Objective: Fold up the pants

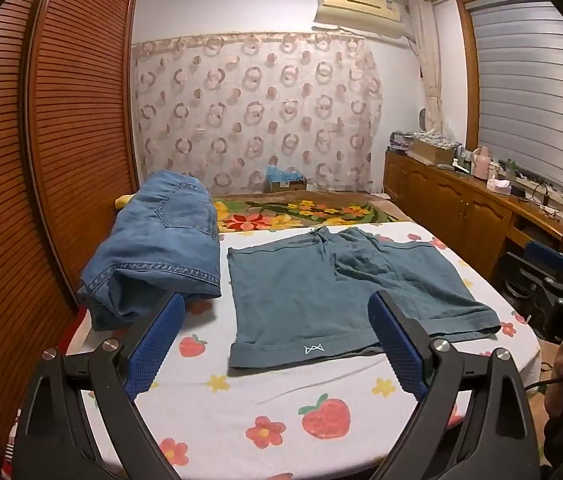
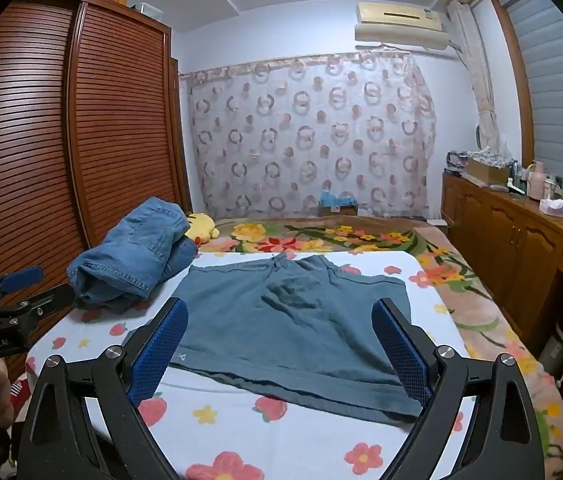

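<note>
Both sets of fingers are spread wide, gripping nothing: left gripper [image 1: 275,344] and right gripper [image 2: 281,344] hover over the bed's near edge. The teal shorts [image 1: 321,296] lie flat mid-bed [image 1: 265,404]. Probably best to pinch matching hem corners for an even fold.

Louvred wooden wardrobe [image 1: 81,120] at far left of the tongs. Ring-patterned curtain [image 1: 257,112] straight ahead on the back wall, with an air conditioner [image 1: 361,8] above it to the right. Wooden sideboard [image 2: 513,248] to the right, bearing a pink flask [image 2: 537,180] and a tissue box [image 2: 552,207]. Yellow plush toy [image 2: 201,226] ahead left. Strawberry-print sheet [image 1: 265,400] directly beneath; floral blanket [image 1: 301,210] beyond it.
</note>
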Action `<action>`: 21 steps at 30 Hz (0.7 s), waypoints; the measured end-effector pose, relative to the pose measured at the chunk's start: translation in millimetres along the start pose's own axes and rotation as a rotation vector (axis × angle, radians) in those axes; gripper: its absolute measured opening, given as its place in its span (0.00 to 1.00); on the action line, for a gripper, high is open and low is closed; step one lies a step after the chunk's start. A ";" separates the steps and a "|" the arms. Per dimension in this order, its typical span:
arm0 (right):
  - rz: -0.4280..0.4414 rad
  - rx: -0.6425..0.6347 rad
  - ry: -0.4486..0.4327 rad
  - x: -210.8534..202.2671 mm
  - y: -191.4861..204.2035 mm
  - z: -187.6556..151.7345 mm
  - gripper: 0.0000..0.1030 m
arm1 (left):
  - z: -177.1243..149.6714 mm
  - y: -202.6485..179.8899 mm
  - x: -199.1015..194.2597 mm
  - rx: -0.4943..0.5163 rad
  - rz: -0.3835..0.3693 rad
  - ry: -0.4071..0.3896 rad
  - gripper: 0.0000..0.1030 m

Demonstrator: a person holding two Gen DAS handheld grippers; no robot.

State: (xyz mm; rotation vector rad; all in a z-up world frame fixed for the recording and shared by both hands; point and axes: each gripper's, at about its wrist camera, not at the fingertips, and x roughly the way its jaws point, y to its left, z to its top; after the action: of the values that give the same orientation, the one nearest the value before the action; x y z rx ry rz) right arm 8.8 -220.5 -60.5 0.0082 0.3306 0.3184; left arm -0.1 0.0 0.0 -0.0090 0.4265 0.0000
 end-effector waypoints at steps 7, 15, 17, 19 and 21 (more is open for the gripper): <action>0.002 0.000 0.002 0.2 0.4 -0.4 0.91 | 1.0 0.1 -1.2 0.000 0.004 -0.001 0.91; 0.003 0.004 0.002 0.6 -0.2 -1.1 0.91 | 0.1 0.1 -0.2 0.000 0.004 0.002 0.91; 0.004 0.004 0.002 0.5 -0.1 -1.1 0.91 | 0.2 0.0 -0.4 0.001 0.003 0.002 0.91; 0.003 0.002 0.002 0.5 0.3 -1.0 0.91 | 0.1 0.1 -0.2 0.000 0.003 0.002 0.91; 0.004 0.003 0.002 0.5 -2.4 -3.0 0.91 | 0.1 0.1 -0.2 0.000 0.003 0.001 0.91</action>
State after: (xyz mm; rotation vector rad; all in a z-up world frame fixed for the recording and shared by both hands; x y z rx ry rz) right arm 9.0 -222.7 -63.7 0.0117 0.3330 0.3215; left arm -0.3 0.2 0.2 -0.0089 0.4275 0.0027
